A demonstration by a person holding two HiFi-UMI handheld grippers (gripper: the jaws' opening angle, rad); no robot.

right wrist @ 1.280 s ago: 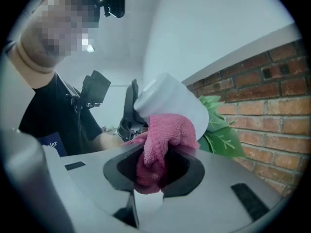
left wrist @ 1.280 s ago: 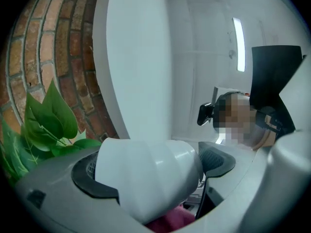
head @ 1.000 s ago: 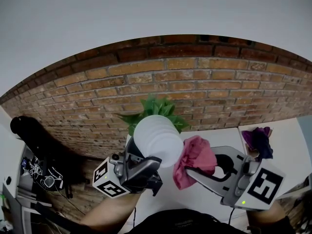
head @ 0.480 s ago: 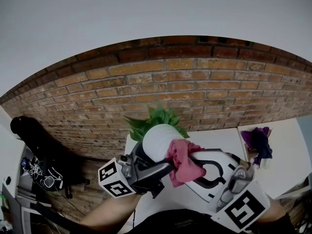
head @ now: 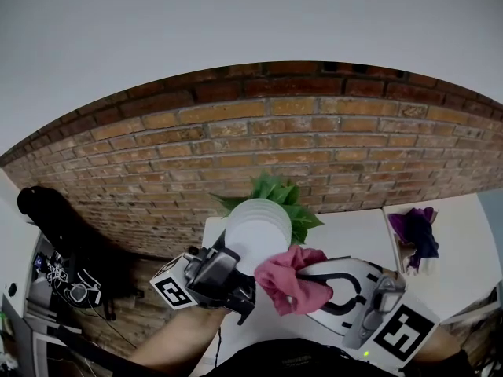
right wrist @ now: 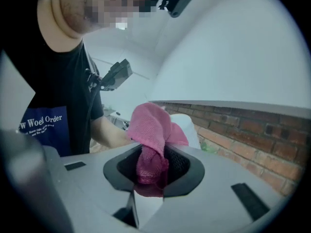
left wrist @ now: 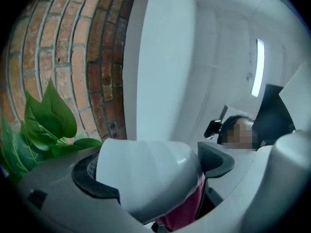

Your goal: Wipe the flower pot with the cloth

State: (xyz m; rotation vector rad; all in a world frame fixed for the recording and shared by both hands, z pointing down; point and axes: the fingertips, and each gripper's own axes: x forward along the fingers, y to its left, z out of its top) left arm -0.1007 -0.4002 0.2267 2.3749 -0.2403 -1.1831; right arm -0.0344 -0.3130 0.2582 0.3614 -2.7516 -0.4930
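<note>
The only writing you can read is on the blue patch (right wrist: 41, 123) of your black shirt (right wrist: 63, 81) in the right gripper view. Its white letters look like "W Woel Order", and the lines below are too small to read. The marker cubes (head: 174, 290) on both claws carry black-and-white squares and no words.

Your left claw (left wrist: 154, 171) is clenched on the white ribbed plastic flower pot (head: 255, 230), with 1 jaw pad on each side of its wall. The pot is tipped over and held in the air above the white worktop (head: 350, 230). Its green leaves (head: 283, 199) point toward the red brick wall (head: 314, 140).

Your right claw (right wrist: 153, 166) is clamped on the pink knitted cloth (right wrist: 153, 130), which bunches out past the 2 jaws. The cloth lies against the pot's lower right side, touching it.

The wall stands close behind the leaves. Bare worktop lies open to the pot's right. A purple cloth (head: 416, 230) sits well apart, beyond that worktop's right edge.
</note>
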